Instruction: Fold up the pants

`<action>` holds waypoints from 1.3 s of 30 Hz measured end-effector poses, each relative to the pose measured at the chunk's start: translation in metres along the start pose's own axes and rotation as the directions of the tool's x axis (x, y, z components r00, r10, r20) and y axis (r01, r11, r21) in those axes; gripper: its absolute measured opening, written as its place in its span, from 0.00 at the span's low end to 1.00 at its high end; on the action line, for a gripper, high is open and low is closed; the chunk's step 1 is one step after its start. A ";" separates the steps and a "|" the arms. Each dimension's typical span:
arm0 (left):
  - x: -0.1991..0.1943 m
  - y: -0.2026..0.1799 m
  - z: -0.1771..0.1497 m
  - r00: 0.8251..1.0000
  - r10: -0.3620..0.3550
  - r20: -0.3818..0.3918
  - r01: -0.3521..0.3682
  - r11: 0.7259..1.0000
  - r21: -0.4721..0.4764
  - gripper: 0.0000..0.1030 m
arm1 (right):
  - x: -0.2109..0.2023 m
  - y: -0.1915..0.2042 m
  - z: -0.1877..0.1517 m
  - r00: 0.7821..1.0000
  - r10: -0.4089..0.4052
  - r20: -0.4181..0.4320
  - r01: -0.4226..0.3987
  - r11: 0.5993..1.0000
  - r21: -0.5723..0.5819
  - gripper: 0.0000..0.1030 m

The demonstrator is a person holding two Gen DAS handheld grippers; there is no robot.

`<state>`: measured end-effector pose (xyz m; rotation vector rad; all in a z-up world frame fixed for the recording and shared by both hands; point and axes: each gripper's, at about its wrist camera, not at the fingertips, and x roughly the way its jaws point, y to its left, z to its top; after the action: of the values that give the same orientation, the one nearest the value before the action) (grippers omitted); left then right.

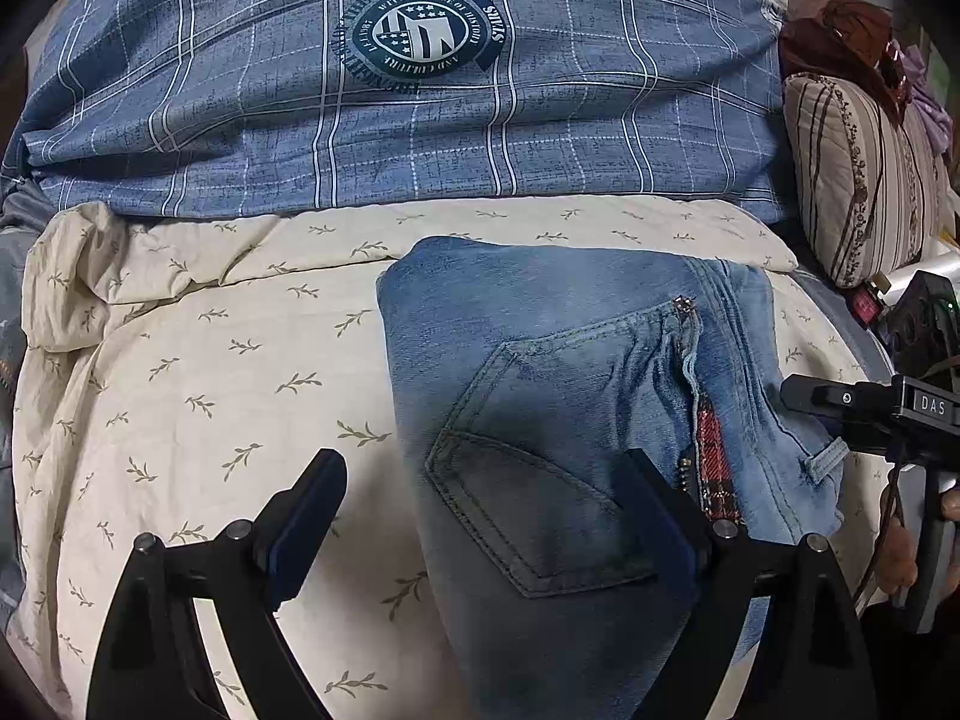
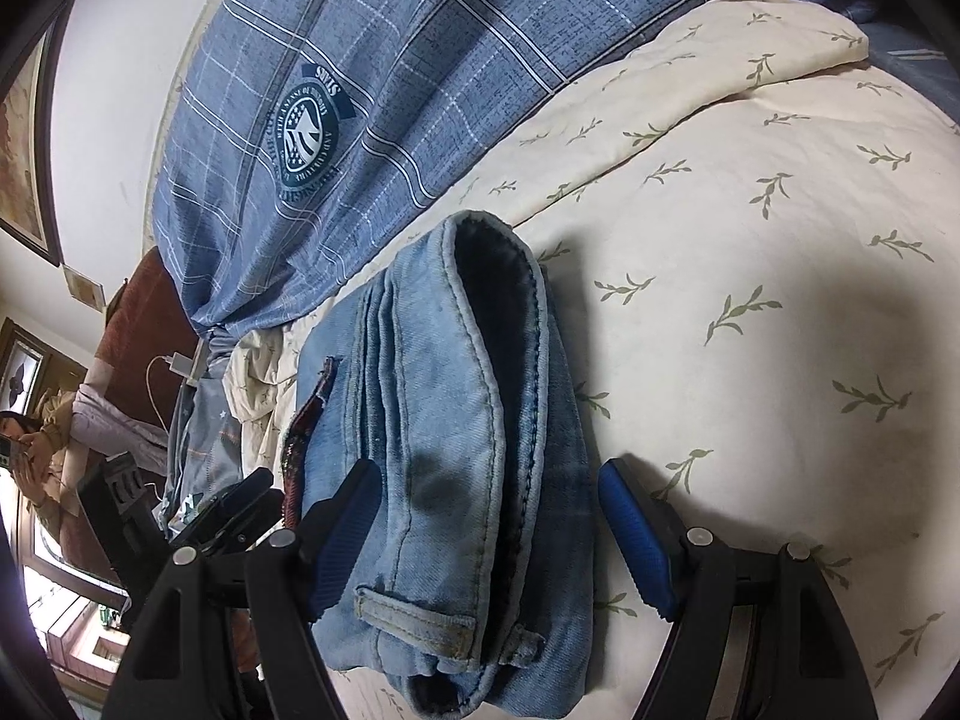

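Note:
The light blue jeans [image 1: 540, 360] lie folded into a thick stack on the cream leaf-print sheet [image 1: 210, 360], back pocket up and a red plaid lining showing at the fly. My left gripper [image 1: 486, 516] hovers open over the stack's near left edge, with one finger above the pocket and the other above the sheet. In the right wrist view the jeans [image 2: 444, 360] show their layered waistband end. My right gripper [image 2: 489, 540] stands open astride that end. Its right pad is clear of the denim.
A blue plaid duvet [image 1: 420, 120] is bunched behind the jeans. A striped pillow [image 1: 858, 180] with dark clothes on it lies at the right. A person [image 2: 36, 438] sits at the far left of the right wrist view, near a white charger cable [image 2: 174, 366].

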<state>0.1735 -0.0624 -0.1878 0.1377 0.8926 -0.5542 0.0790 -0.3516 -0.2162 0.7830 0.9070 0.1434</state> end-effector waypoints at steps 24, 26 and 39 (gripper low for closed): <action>0.029 0.017 -0.003 0.981 -0.181 -0.071 0.168 0.972 -0.162 0.89 | 0.010 0.007 0.002 0.999 0.002 -0.038 -0.003 1.000 -0.028 0.77; 0.029 0.024 -0.003 0.976 -0.209 -0.068 0.193 0.963 -0.188 0.89 | 0.010 0.006 0.004 0.999 0.014 -0.047 -0.015 1.000 -0.018 0.76; 0.036 0.016 -0.006 0.947 -0.319 -0.023 0.310 0.933 -0.182 0.72 | 0.019 0.032 -0.010 0.997 0.063 -0.046 -0.068 0.992 -0.110 0.73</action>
<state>0.1957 -0.0612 -0.2215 -0.1560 1.0181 -0.7695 0.0895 -0.3146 -0.2106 0.7084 0.9061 0.2676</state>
